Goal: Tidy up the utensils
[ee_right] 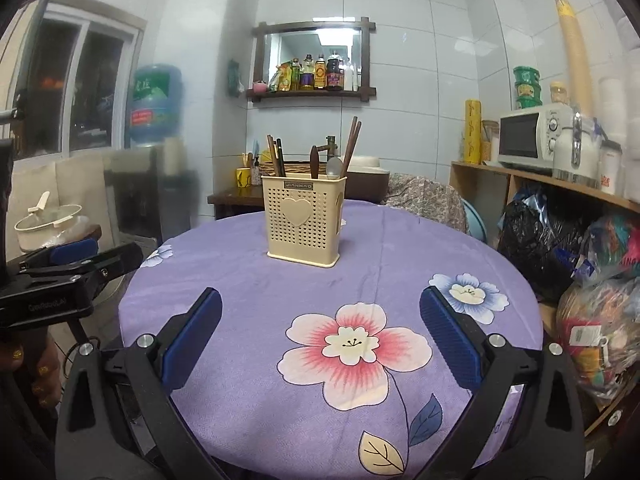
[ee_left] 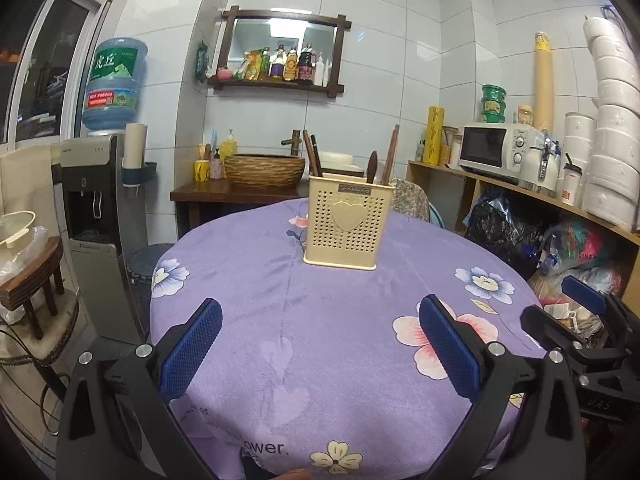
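Your purple floral tablecloth (ee_right: 360, 272) carries the cream utensil holder (ee_right: 305, 222) with chopsticks (ee_right: 352, 144) and spoons (ee_right: 334, 168) upright inside; nearer you than the holder, your left gripper (ee_left: 320, 344) and right gripper (ee_right: 320, 334) are spread wide, holding nothing.

White-tiled walls (ee_left: 384, 40), wood-framed mirror shelf (ee_left: 282, 54) straight ahead, water dispenser (ee_left: 94, 184) and dark window (ee_left: 48, 76) off left, microwave (ee_left: 494, 148) on wooden shelving (ee_left: 520, 196) right.

A lived-in home kitchen: white tiled walls, a microwave (ee_left: 495, 151) at two o'clock, a water dispenser (ee_left: 91, 216) at ten, condiment bottles (ee_left: 288, 65) shelved at twelve.
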Motion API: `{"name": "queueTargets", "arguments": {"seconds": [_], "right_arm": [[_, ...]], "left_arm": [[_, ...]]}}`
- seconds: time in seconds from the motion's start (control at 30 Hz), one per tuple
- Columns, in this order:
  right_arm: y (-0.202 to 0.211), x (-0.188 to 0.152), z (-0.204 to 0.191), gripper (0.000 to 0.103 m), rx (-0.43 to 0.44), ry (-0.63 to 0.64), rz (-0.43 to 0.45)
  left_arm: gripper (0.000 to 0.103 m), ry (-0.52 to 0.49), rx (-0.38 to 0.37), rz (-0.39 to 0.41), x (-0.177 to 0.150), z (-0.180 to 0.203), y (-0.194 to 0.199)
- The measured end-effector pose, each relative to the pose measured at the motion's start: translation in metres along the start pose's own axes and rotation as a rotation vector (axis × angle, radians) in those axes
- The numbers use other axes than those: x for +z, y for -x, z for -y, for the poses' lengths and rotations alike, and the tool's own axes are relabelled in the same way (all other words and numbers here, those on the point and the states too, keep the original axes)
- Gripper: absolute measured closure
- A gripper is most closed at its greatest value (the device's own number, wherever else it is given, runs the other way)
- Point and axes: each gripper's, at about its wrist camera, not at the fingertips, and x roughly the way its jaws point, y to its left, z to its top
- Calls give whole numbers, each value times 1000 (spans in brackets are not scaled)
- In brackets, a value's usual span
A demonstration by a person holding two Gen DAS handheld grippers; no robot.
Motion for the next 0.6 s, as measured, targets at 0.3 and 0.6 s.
{"name": "queueTargets", "arguments": {"seconds": [0.3, 0.6], "right_arm": [[11, 3, 3, 5, 7, -18, 21], [12, 2, 2, 5, 10, -18, 16]], "left_arm": [[5, -44, 32, 82, 0, 10, 18], [5, -25, 45, 91, -2, 9, 20]]}}
